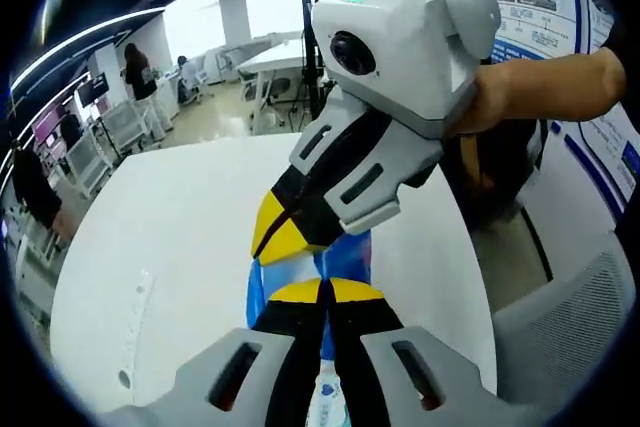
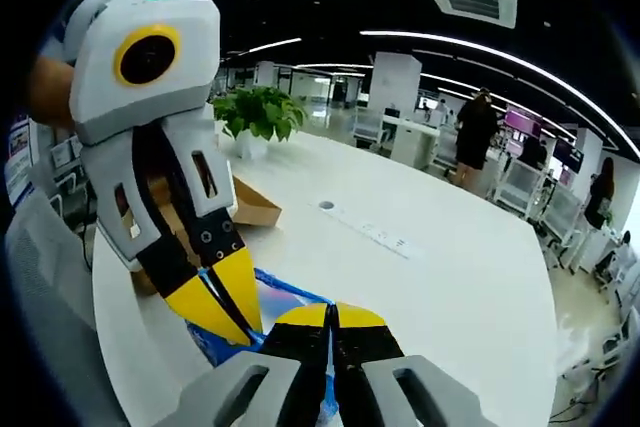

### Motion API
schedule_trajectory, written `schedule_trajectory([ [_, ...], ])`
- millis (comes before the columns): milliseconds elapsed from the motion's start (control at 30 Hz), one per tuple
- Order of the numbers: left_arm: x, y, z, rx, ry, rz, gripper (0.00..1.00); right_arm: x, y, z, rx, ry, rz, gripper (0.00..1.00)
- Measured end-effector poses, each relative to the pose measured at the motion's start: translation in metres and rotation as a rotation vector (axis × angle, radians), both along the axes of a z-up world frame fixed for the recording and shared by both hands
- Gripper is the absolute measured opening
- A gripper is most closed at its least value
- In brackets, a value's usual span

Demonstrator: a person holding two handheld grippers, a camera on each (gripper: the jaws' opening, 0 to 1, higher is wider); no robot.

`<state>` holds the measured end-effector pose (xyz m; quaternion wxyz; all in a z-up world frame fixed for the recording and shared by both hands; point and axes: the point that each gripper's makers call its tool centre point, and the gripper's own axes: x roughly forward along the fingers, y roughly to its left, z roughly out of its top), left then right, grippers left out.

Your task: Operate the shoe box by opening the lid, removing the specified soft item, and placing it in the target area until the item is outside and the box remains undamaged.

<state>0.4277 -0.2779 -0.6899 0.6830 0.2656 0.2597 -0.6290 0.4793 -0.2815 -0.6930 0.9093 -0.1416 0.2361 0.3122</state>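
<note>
— Blue and glossy, that pouch: both grippers pinch it above the white table.
— How are the jaws?
— The left gripper is closed on its near end, the right gripper closed on the far end. Most of the pouch is hidden behind them.
— And the box?
— The brown box sits behind on the table, largely blocked by the left gripper's body, so I cannot tell how its lid stands.

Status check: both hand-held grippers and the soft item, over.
Left hand-held gripper and right hand-held gripper both shut on blue soft pack, held over white table. Cardboard box open behind. Nothing in the way.
</note>
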Motion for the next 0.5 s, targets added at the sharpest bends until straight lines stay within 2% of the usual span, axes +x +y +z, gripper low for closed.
schedule_trajectory([
  [300,-0.004,-0.020,-0.020,0.004,0.032,-0.027,0.00,-0.001,-0.022,-0.021,0.004,0.036,-0.036,0.00],
  [500,-0.006,-0.027,-0.034,0.012,0.053,-0.038,0.00,-0.003,-0.028,-0.033,0.004,0.055,-0.047,0.00],
])
